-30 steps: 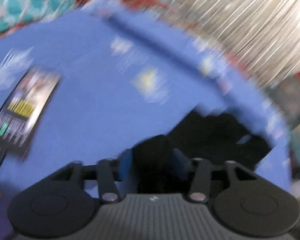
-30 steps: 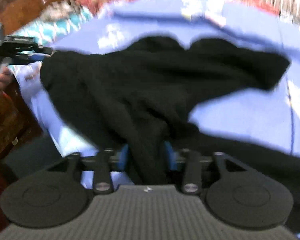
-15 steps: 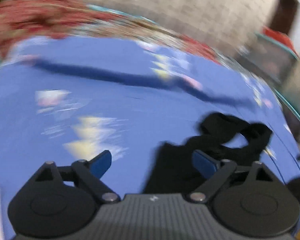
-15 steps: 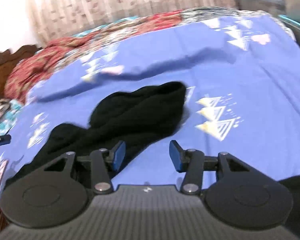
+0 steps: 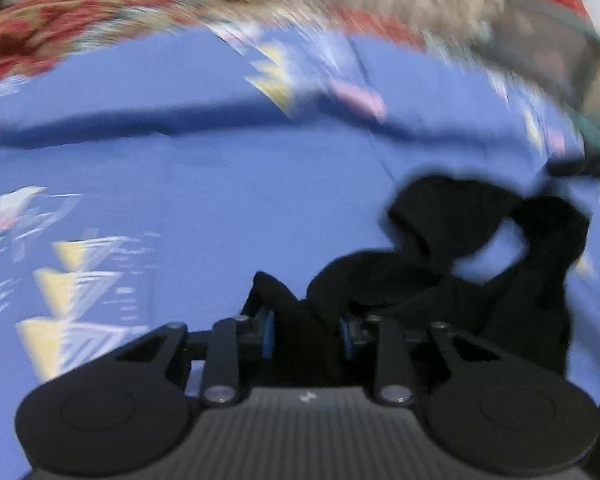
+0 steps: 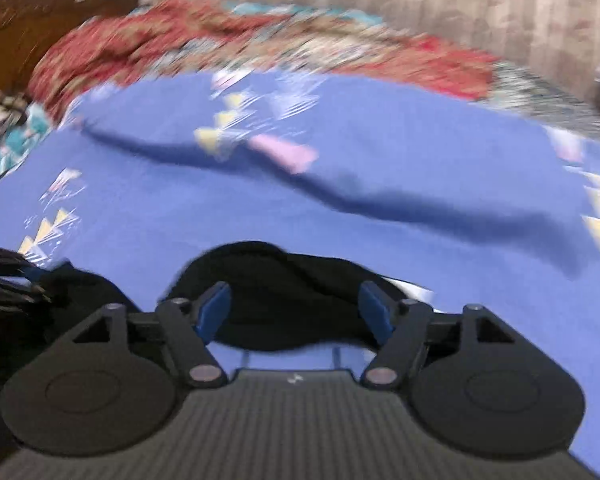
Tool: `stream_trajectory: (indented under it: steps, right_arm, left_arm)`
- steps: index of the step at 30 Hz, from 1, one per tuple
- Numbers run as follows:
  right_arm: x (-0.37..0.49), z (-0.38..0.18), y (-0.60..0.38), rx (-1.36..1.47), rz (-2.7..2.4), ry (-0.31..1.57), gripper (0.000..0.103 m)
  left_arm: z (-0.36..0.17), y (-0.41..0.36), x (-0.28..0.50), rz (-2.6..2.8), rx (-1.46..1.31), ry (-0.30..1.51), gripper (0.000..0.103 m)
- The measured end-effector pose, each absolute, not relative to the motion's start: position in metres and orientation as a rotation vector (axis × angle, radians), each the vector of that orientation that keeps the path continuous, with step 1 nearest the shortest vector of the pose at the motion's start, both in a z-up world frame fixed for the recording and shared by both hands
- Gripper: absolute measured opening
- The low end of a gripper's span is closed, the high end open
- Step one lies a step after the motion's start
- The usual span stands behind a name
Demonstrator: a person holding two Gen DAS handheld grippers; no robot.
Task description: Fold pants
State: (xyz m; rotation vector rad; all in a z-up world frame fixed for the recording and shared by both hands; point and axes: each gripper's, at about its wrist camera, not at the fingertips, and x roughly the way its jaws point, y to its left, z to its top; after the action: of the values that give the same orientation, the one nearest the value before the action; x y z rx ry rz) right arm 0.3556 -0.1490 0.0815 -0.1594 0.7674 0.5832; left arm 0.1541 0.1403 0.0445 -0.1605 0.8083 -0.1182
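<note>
The black pants [image 5: 440, 220] lie bunched on the blue bed sheet [image 5: 220, 200]. In the left wrist view my left gripper [image 5: 306, 336] is closing, and its blue pads pinch a fold of the black cloth low in the middle. In the right wrist view another part of the pants [image 6: 268, 276] lies flat just ahead of my right gripper [image 6: 294, 312]. Its jaws are opening wide; the cloth shows between the fingers, but the pads [image 6: 214, 312] do not press on it. Both views are blurred by motion.
A long crease runs across the patterned blue sheet [image 6: 380, 200]. A red floral blanket [image 6: 220, 40] lies along the far side of the bed. A carved wooden headboard [image 6: 40, 4] stands at the far left and a pale curtain [image 6: 420, 0] hangs behind.
My left gripper let go of the pants, opened wide, shifted along the bed and closed on a fold again. My right gripper released the cloth, opened further and swung across the sheet.
</note>
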Motion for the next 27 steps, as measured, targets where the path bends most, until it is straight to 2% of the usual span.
stream_trajectory:
  steps: [3,5,7,9,10,11,13,19,23,27]
  right_arm:
    - [0.371,0.064,-0.106,-0.113,0.66,0.842,0.075]
    - [0.372,0.051,-0.08,-0.08,0.698,0.887,0.081]
    - [0.374,0.033,-0.054,-0.1,0.703,0.947,0.08]
    - [0.377,0.013,-0.035,-0.174,0.614,1.013,0.054]
    - [0.377,0.008,-0.031,-0.23,0.548,1.001,0.035]
    - [0.38,0.011,-0.035,-0.23,0.518,0.984,0.028]
    - [0.386,0.037,-0.061,-0.096,0.472,0.928,0.028]
    - [0.359,0.173,-0.23,0.46,0.262,0.543,0.028]
    - [0.302,0.239,-0.35,0.6,0.023,0.326,0.028]
    - [0.231,0.271,-0.427,0.657,-0.12,0.198,0.028]
  left_arm:
    - [0.072,0.172,0.115,-0.021,-0.216,0.698,0.026]
    - [0.083,0.187,0.091,0.016,-0.258,0.653,0.026]
    - [0.092,0.199,0.068,0.051,-0.294,0.622,0.026]
    - [0.096,0.208,0.051,0.078,-0.332,0.608,0.026]
    - [0.096,0.211,0.046,0.084,-0.348,0.609,0.026]
    - [0.096,0.212,0.041,0.085,-0.36,0.611,0.026]
    - [0.098,0.212,0.038,0.087,-0.355,0.602,0.026]
    - [0.106,0.223,0.03,0.108,-0.408,0.547,0.026]
    - [0.112,0.238,0.019,0.159,-0.468,0.481,0.026]
    - [0.112,0.261,0.01,0.189,-0.55,0.449,0.026]
